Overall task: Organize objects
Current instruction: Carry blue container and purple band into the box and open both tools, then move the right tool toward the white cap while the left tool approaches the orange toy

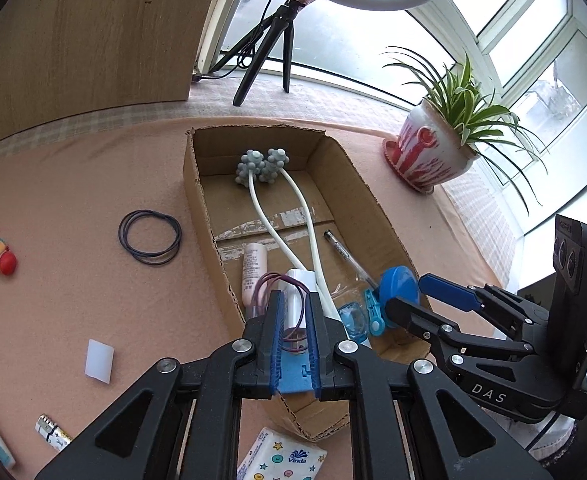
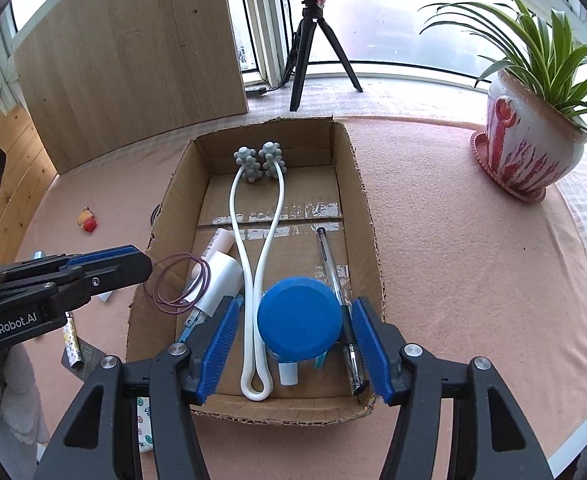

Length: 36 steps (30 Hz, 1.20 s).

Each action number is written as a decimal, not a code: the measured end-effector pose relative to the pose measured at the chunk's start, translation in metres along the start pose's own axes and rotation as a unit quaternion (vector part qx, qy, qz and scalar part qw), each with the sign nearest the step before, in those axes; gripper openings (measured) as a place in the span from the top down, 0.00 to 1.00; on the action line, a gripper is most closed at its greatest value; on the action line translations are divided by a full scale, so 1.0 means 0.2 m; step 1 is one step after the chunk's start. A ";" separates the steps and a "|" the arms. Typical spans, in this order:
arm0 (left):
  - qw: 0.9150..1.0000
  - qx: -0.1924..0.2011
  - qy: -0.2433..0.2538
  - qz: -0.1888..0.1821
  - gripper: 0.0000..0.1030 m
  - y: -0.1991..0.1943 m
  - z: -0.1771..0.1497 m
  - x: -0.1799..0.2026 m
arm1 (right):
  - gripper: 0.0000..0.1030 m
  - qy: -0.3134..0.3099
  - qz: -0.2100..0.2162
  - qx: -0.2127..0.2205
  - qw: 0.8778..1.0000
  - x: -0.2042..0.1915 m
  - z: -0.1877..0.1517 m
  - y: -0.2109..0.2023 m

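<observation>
Box (image 2: 367, 216) crowded: massager (image 2: 258, 264), pen (image 2: 333, 268), blue lid (image 2: 299, 316).

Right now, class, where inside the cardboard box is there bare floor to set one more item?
Bare floor lies in the cardboard box between the massager's knobbed heads and the pen, along the right wall. The near end around the blue lid is crowded.
</observation>
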<state>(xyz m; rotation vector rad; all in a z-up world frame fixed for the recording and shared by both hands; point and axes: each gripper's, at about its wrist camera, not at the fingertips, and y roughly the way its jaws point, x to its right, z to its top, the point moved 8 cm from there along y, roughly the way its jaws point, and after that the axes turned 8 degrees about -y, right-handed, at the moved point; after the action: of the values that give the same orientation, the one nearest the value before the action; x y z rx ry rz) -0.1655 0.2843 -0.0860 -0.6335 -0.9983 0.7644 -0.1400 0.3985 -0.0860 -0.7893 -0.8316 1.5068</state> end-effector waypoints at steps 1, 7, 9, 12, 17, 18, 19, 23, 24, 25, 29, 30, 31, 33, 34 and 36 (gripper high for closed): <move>1.000 0.003 -0.003 0.000 0.68 -0.01 0.00 -0.01 | 0.38 0.001 0.000 0.002 1.000 0.00 0.00 0.00; 1.000 0.012 -0.022 0.006 0.63 -0.07 -0.02 -0.09 | 0.38 0.013 0.011 0.008 1.000 -0.02 0.00 -0.03; 0.999 0.016 -0.030 0.009 0.63 -0.10 -0.02 -0.14 | 0.38 0.017 0.021 0.012 1.000 -0.04 0.00 -0.04; 0.999 0.023 -0.041 0.020 0.63 -0.17 -0.03 -0.23 | 0.38 0.018 0.033 0.015 0.999 -0.09 0.01 -0.05; 0.996 0.037 -0.066 0.047 0.63 -0.30 -0.05 -0.44 | 0.38 0.011 0.053 0.028 0.998 -0.19 0.03 -0.09; 0.995 0.040 -0.074 0.055 0.63 -0.32 -0.05 -0.49 | 0.38 0.009 0.058 0.030 0.998 -0.22 0.04 -0.09; 0.994 0.044 -0.083 0.061 0.63 -0.35 -0.05 -0.54 | 0.38 0.007 0.064 0.031 0.997 -0.25 0.05 -0.10; 0.989 0.052 -0.112 0.083 0.63 -0.43 -0.06 -0.72 | 0.38 -0.006 0.088 0.032 0.996 -0.39 0.08 -0.10; 0.988 0.053 -0.116 0.088 0.63 -0.44 -0.07 -0.76 | 0.38 -0.010 0.095 0.032 0.995 -0.43 0.09 -0.10; 0.987 0.054 -0.120 0.092 0.63 -0.46 -0.07 -0.80 | 0.38 -0.014 0.101 0.031 0.994 -0.47 0.10 -0.09; 0.984 0.053 -0.131 0.104 0.63 -0.51 -0.05 -0.92 | 0.38 -0.032 0.122 0.025 0.992 -0.65 0.13 -0.07; 0.984 0.051 -0.135 0.105 0.63 -0.51 -0.04 -0.95 | 0.38 -0.037 0.123 0.022 0.991 -0.69 0.13 -0.05; 0.983 0.051 -0.139 0.107 0.63 -0.52 -0.03 -0.98 | 0.38 -0.042 0.123 0.017 0.991 -0.73 0.13 -0.03; 0.982 0.050 -0.149 0.109 0.63 -0.52 0.00 -1.03 | 0.38 -0.046 0.122 0.004 0.991 -0.80 0.12 0.01; 0.981 0.050 -0.151 0.112 0.63 -0.52 0.01 -1.06 | 0.38 -0.045 0.124 -0.002 0.991 -0.83 0.12 0.04; 0.980 0.047 -0.155 0.119 0.62 -0.52 0.05 -1.11 | 0.38 -0.046 0.129 -0.014 0.990 -0.89 0.11 0.09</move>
<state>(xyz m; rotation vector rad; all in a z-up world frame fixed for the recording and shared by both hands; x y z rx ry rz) -0.2203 0.0473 -0.1121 -0.5671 -1.1749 1.1413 -0.1521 0.2193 -0.0860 -0.8789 -0.8454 1.7753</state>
